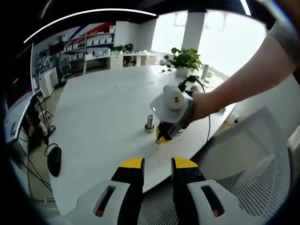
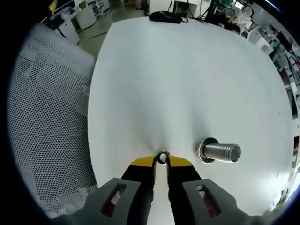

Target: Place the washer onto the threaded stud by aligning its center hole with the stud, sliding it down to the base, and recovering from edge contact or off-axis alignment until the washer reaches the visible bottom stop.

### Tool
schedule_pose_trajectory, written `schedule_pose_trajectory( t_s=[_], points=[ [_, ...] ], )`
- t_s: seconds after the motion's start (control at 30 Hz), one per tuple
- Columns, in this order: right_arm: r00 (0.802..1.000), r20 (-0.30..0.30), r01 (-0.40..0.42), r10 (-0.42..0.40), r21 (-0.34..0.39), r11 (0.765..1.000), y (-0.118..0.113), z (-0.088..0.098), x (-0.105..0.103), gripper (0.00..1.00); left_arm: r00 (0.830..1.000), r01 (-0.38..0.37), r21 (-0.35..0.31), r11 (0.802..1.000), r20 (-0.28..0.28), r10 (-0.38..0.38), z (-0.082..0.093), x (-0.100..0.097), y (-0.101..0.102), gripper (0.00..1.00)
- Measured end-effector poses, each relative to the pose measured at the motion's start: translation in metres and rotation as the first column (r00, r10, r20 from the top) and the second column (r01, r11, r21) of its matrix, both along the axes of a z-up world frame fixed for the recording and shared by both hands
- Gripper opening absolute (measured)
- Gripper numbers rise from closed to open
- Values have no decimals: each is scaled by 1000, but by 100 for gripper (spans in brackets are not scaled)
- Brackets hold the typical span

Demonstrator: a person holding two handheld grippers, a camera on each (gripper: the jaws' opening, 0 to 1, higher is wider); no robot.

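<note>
Nearest the lens in the right gripper view: right gripper (image 2: 162,161), yellow-tipped jaws nearly closed, pinching one small washer (image 2: 162,157) by its edge at the very tips, hole facing the camera

Sitting just to the right of those tips and slightly ahead: one threaded stud (image 2: 223,152) on a round base flange, standing on the white table (image 2: 187,70). Stud axis appearing to run sideways in this view, tip pointing away from the gripper; read as upright on the table, the sideways look being put down to camera tilt

Judging washer hole as off-axis from stud: washer lying beside the base rather than above the tip. Coming move turning on carrying the washer up and over the stud tip, then turning its face square to the stud axis before sliding down to the flange

Left gripper (image 1: 157,165) hanging back off the table edge, jaws a narrow gap apart, holding nothing; right gripper clearly nearer the stud

Count: washers 1, studs 1, grippers 2. Also noting a mesh chair (image 2: 47,117) alongside the table
</note>
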State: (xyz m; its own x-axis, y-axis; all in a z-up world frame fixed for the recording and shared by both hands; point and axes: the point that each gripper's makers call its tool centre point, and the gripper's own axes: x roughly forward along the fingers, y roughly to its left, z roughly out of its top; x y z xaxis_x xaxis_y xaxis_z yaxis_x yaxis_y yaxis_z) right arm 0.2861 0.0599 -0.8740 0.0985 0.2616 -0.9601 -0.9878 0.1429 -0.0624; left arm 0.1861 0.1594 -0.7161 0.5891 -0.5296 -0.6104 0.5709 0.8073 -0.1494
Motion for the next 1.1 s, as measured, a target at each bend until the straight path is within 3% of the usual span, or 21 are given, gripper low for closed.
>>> schedule_pose_trajectory(
  t_s=[0.23,0.57,0.7,1.1],
  points=[
    [999,-25,28,-28,-2,1000,1,-3,2,20,1000,5,2,1000,-6,-5,-1,0,0,21],
    [997,-69,40,-39,12,999,0,-4,1,19,1000,10,1,1000,-7,-10,-2,-1,-1,21],
    [996,-74,-59,59,-3,998,-1,-4,-2,19,1000,14,0,1000,-9,-14,-2,-1,-2,21],
    [994,-86,-82,73,-104,991,1,-7,2,14,1000,10,0,1000,-5,-10,-1,0,-2,21]
  ],
)
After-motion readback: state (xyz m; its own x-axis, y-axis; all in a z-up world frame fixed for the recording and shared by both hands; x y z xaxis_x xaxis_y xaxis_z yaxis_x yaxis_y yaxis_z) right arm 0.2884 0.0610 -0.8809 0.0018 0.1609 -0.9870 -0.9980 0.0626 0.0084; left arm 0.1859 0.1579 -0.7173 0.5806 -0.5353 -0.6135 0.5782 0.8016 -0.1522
